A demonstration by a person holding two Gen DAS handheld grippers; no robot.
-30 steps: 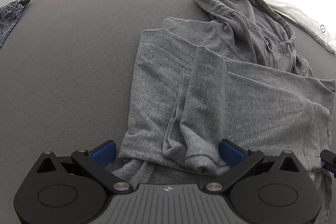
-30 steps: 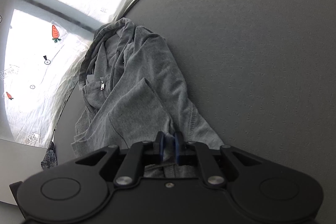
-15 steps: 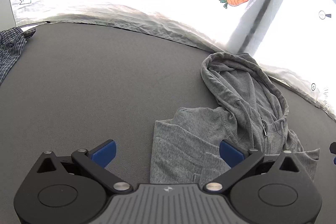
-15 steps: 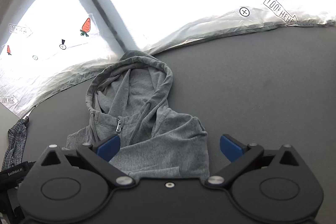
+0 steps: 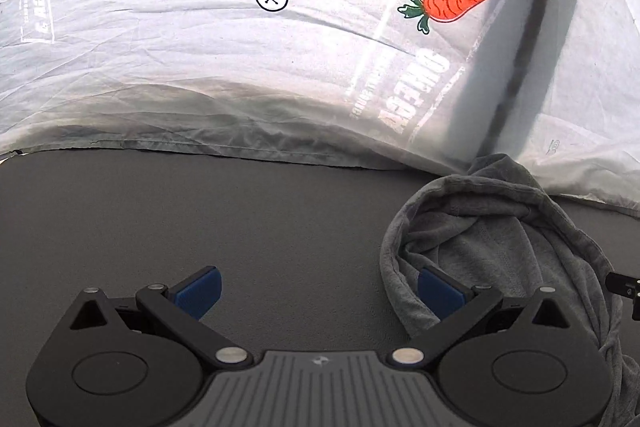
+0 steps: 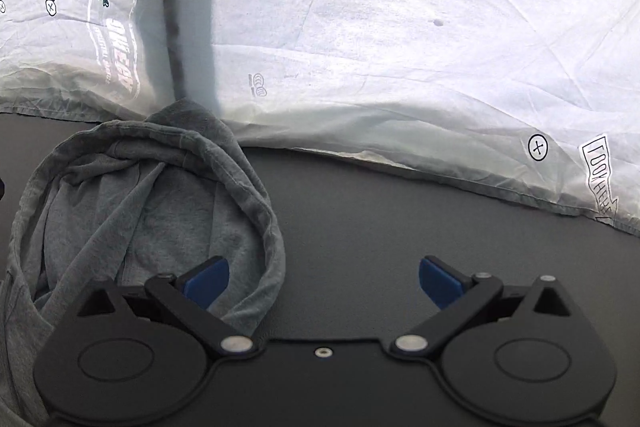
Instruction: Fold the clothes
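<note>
A grey zip hoodie lies on the dark grey table, with only its hood end in sight. The hood [image 5: 492, 227] fills the lower right of the left wrist view and the hood [image 6: 132, 199] the lower left of the right wrist view. My left gripper [image 5: 318, 291] is open, its right blue pad over the hood's left rim and its left pad over bare table. My right gripper [image 6: 324, 281] is open too, with its left blue pad above the hood's right rim. Neither holds cloth.
A white crinkled sheet [image 5: 280, 75] with a carrot sticker [image 5: 448, 7] and cross marks rises behind the table's far edge. A dark upright bar [image 6: 174, 7] shows through it. Bare table [image 6: 440, 211] spreads right of the hood and also left of it [image 5: 160, 227].
Both grippers moved forward from the hoodie's bottom hem up to its hood. The right gripper was shut on the hem a second ago and has let go and opened.
</note>
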